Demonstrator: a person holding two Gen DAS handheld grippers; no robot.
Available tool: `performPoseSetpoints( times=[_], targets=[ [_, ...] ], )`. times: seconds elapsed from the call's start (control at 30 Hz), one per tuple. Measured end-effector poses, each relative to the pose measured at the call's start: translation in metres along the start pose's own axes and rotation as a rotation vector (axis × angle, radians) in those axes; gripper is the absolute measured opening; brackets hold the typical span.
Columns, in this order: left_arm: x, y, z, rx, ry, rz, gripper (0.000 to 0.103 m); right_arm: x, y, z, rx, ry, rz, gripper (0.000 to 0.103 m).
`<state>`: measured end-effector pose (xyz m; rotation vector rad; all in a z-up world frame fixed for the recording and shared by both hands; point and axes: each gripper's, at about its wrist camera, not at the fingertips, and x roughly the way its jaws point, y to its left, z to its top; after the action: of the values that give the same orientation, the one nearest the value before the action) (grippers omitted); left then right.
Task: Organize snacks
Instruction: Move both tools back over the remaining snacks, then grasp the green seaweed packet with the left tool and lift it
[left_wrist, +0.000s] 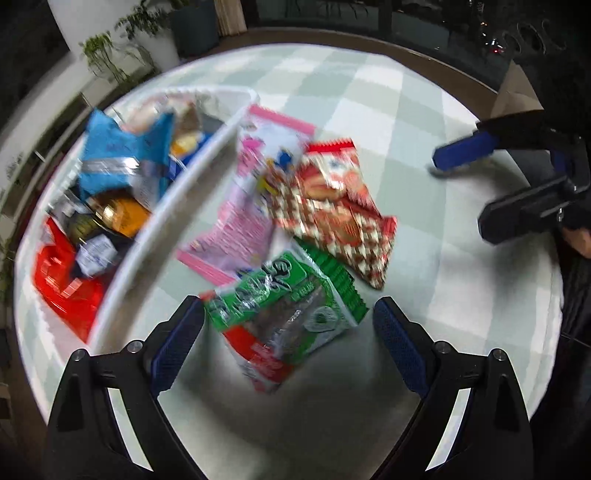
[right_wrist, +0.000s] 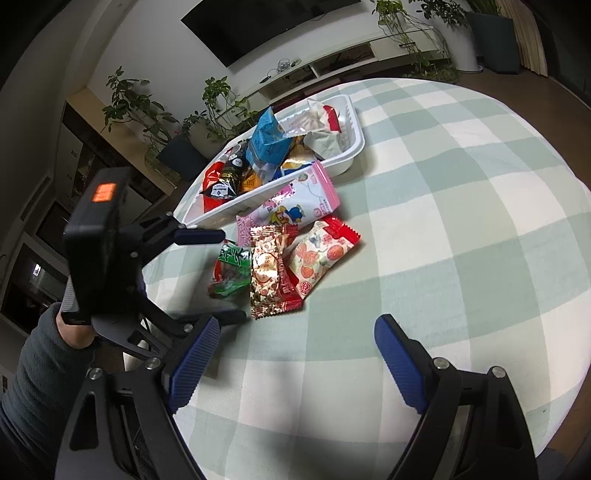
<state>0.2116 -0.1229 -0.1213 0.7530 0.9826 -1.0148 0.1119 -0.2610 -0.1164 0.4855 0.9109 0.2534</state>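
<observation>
My left gripper is open and points steeply down over a green seaweed packet, which lies on the cloth between its blue pads without being pressed. In the right wrist view the left gripper straddles that green packet. Beside it lie a red-checkered packet, a pink packet and a strawberry-print packet. A white tray holds several snacks, among them a blue packet. My right gripper is open and empty over bare cloth.
The round table wears a green-and-white checked cloth; its edge curves close behind the tray. Potted plants, a low white shelf and a dark wall screen stand beyond. A sleeve shows at the lower left.
</observation>
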Motion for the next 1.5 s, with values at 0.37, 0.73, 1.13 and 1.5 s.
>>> performPoseSetpoints(
  times=[0.37,0.73,1.13,1.5],
  targets=[
    [-0.017,-0.025,-0.024,0.001,-0.012,-0.217,0.092,0.003,0.007,-0.006,-0.026,0.020,-0.017,0.088],
    [-0.016,-0.018,0.011,0.055,-0.043,-0.112,0.092,0.001,0.010,-0.006,-0.053,0.023,-0.035,0.088],
    [0.004,-0.019,0.016,0.021,0.020,-0.095,0.060,0.005,0.007,-0.011,-0.063,0.039,-0.043,0.086],
    [-0.009,-0.021,-0.004,-0.151,-0.010,-0.081,0.037,0.007,0.014,-0.014,-0.111,0.047,-0.081,0.080]
  ],
)
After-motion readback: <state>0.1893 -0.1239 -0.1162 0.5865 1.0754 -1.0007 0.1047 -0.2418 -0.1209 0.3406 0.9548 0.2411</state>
